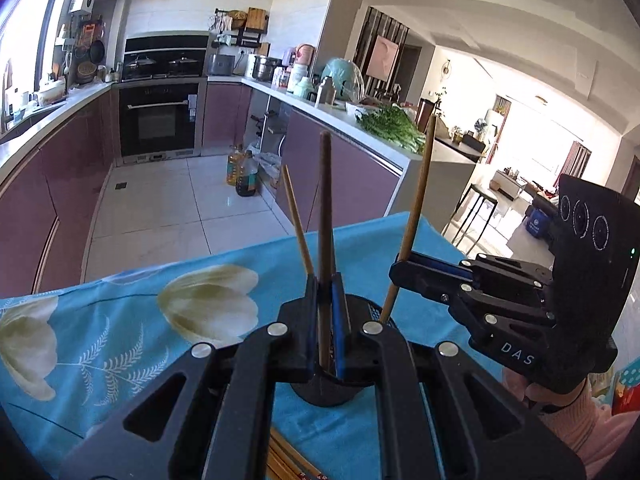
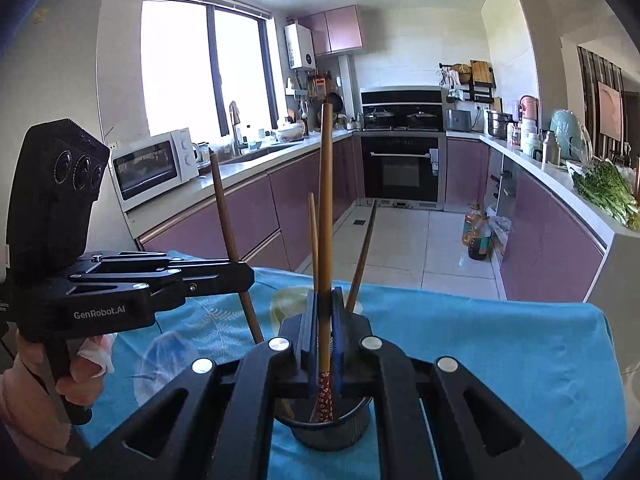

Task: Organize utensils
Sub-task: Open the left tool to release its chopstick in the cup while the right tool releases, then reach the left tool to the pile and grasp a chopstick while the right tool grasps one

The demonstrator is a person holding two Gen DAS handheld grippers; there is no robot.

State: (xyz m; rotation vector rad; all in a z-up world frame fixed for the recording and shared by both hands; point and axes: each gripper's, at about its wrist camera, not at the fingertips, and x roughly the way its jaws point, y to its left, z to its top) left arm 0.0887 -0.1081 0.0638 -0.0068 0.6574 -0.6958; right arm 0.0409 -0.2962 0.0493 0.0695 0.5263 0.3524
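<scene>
Two grippers, left (image 1: 325, 320) and right (image 2: 326, 334), each pinch chopstick over holder (image 2: 332, 428); release tilted, you tip holder.

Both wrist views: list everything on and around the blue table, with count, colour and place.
Chopsticks: four upright; dark brown and light wood each gripped; thin light and brown resting in the holder.
Holder: one, black, on the cloth.
Loose chopsticks: several, wood, lying at the near edge.
Tablecloth: one, blue, white flowers.
Oil bottles: two, amber, on the floor.
Greens: one bunch, right counter.
Microwave: one, white, left counter.
Left tongs: shut on dark chopstick.
Right tongs: shut on light chopstick.
</scene>
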